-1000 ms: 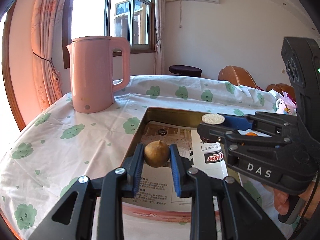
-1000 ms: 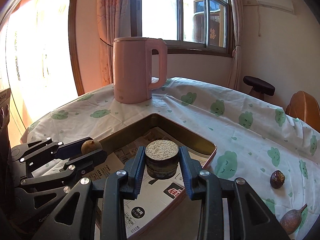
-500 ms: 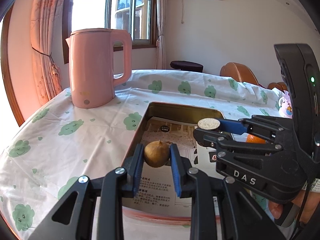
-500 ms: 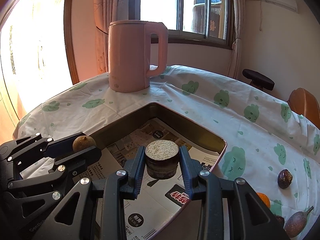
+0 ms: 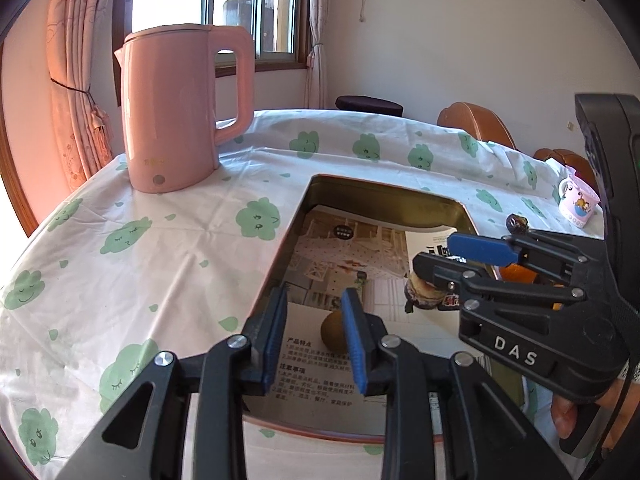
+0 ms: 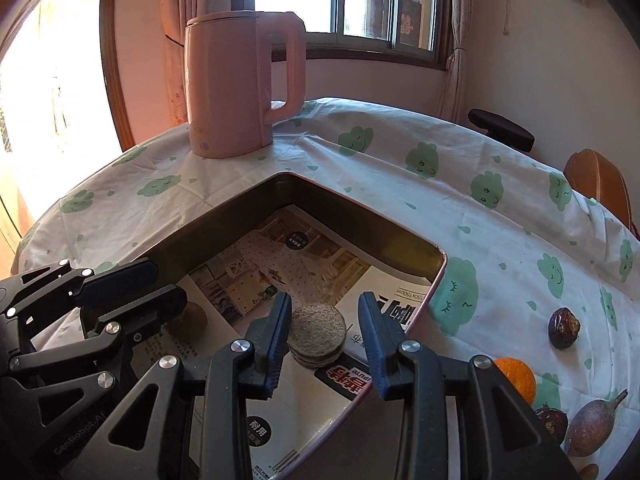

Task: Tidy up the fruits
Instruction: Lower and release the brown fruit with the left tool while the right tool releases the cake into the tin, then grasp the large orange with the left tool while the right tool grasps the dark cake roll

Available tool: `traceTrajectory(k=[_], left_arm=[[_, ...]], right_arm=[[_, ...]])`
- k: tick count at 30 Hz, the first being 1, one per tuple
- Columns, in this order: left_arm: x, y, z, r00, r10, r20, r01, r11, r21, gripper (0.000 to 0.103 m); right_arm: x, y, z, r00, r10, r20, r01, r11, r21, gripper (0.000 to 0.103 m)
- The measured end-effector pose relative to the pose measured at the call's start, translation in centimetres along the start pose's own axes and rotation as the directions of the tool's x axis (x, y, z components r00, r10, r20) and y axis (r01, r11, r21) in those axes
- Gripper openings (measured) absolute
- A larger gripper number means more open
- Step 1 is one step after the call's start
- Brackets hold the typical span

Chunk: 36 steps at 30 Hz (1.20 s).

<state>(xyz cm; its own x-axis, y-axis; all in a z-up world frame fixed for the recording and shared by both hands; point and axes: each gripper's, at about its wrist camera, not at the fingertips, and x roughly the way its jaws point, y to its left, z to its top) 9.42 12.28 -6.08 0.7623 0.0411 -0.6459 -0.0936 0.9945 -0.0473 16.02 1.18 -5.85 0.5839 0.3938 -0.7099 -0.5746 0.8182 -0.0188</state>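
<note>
Cake [image 6: 317,335] flat, round face up, in tray [image 6: 362,216]

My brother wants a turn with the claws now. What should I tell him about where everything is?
Left claw: open, with the brown round fruit lying loose on the paper in the tray.
Right claw: open, with the round grainy-topped piece set down in the tray between its fingers.
Done: those two are in the tray.
Left: the orange, dark wrinkled fruit and brown pear-shaped fruit wait on the tablecloth beside the tray.
</note>
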Motion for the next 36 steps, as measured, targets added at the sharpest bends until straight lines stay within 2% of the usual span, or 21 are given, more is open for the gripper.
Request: traceTrajectory(k=[6, 8, 11, 15, 17, 19, 24, 30, 33, 36], left_arm=[[0.2, -0.3, 0.1, 1.000, 0.014, -0.005, -0.014, 1.000, 0.011, 0.031], [0.1, -0.5, 0.1, 1.000, 0.025, 0.001, -0.025, 1.000, 0.018, 0.032], [-1.0, -1.0, -0.1, 0.998, 0.034, 0.055, -0.036, 0.999, 0.036, 0.042], [-2.7, -0.8, -0.3, 0.990, 0.051, 0.131, -0.052, 0.999, 0.005, 0.066], [-3.4, -0.7, -0.4, 0.987, 0.044, 0.151, -0.044, 0.999, -0.008, 0.067], [-4.0, -0.9, -0.4, 0.985, 0.033, 0.168, -0.031, 0.999, -0.019, 0.067], [-5.5, -2.8, -0.6, 0.978, -0.005, 0.210, 0.007, 1.000, -0.008, 0.073], [-6.8, -6.9, -1.1, 0.968, -0.080, 0.239, 0.070, 0.996, 0.052, 0.076], [-6.6, -9.2, -1.5, 0.968, -0.112, 0.223, 0.093, 0.991, 0.093, 0.076], [-5.9, -11.6, -2.2, 0.973, -0.132, 0.191, 0.107, 0.985, 0.139, 0.076]], right_arm=[[-1.1, -0.5, -1.0, 1.000, 0.002, 0.006, -0.002, 0.998, 0.055, 0.038], [-1.3, -0.3, -1.2, 1.000, 0.008, 0.011, -0.009, 0.999, 0.048, 0.041], [-1.4, 0.0, -1.2, 1.000, -0.002, 0.019, 0.002, 0.999, 0.033, 0.046], [-3.5, -0.3, -1.1, 0.994, -0.020, 0.107, 0.016, 0.999, 0.039, 0.055], [-5.0, -0.8, -1.2, 0.989, -0.024, 0.148, 0.019, 0.999, 0.038, 0.061], [-6.6, -1.5, -1.5, 0.983, -0.032, 0.183, 0.025, 0.999, 0.044, 0.074], [-9.9, -3.8, -3.3, 0.975, -0.065, 0.213, 0.053, 0.997, 0.062, 0.075], [-13.9, -7.5, -7.2, 0.956, -0.166, 0.242, 0.145, 0.984, 0.100, 0.075], [-15.3, -9.5, -9.1, 0.945, -0.218, 0.245, 0.185, 0.971, 0.151, 0.075], [-15.3, -10.6, -10.6, 0.953, -0.215, 0.215, 0.180, 0.969, 0.168, 0.075]])
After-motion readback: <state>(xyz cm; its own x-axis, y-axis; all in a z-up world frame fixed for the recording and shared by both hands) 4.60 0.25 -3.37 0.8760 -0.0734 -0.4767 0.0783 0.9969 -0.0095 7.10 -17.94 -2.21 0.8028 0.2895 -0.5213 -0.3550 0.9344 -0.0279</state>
